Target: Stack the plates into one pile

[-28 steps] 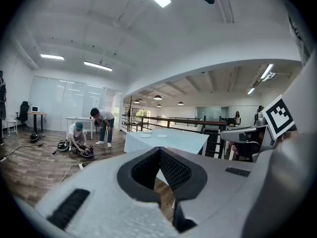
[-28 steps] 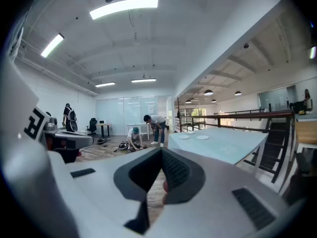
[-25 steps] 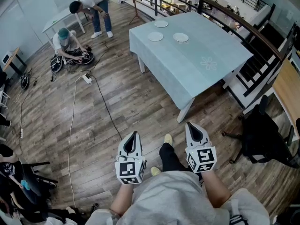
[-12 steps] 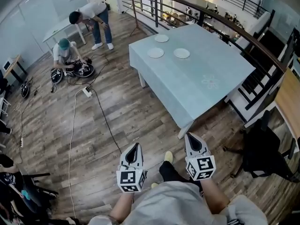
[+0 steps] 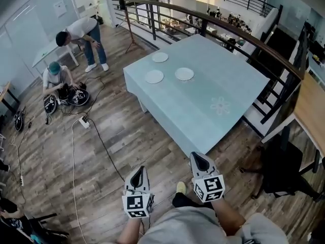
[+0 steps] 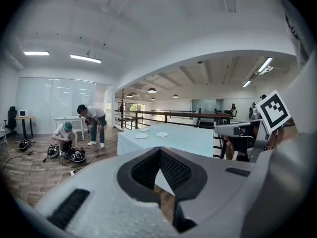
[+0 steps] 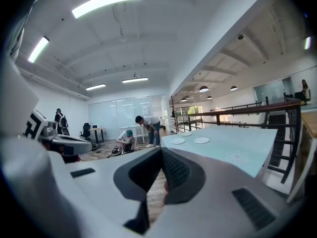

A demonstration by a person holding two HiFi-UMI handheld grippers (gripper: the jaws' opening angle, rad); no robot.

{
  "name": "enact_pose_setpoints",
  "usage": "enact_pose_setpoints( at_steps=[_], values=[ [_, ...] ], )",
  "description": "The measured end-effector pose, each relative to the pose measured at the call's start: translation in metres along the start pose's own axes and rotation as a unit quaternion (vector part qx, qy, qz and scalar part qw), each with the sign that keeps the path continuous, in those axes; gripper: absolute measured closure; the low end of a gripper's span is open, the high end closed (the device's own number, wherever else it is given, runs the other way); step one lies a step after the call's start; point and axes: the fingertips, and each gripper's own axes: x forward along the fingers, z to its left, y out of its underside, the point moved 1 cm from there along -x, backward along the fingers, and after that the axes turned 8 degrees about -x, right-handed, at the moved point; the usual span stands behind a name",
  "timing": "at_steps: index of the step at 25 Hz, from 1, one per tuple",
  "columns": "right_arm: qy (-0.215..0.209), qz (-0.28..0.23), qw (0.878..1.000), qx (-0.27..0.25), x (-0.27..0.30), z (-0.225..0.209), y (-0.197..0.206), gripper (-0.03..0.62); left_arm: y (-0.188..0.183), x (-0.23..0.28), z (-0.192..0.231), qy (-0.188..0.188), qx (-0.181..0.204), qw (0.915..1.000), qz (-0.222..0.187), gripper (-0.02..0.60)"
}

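Fingers together on left gripper (image 5: 139,174) and right gripper (image 5: 201,161); plates (image 5: 154,76) apart on table (image 5: 195,113).

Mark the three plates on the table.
far plate (image 5: 159,57), head view, centre of the plate
left plate (image 5: 154,77), head view, centre of the plate
right plate (image 5: 184,74), head view, centre of the plate

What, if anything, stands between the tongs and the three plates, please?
Nothing visible blocks the way. Only bare wooden floor and the bare near stretch of the table separate the left tongs and right tongs from the plates at its far end.
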Motion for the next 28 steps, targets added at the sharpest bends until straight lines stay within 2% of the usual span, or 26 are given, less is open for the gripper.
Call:
enact_pose_setpoints(
  at_steps=[13, 28],
  values=[
    [0.0, -0.008, 1.0, -0.014, 0.047, -0.051, -0.018, 0.568, -0.028, 0.08, -0.013, 0.014, 0.005, 0.9999, -0.003, 0.565],
    [-0.017, -0.029, 0.999, -0.019, 0.078, -0.073, -0.03, 0.568, -0.036, 0.112, -0.015, -0.001, 0.001, 1.0, -0.005, 0.565]
  ],
)
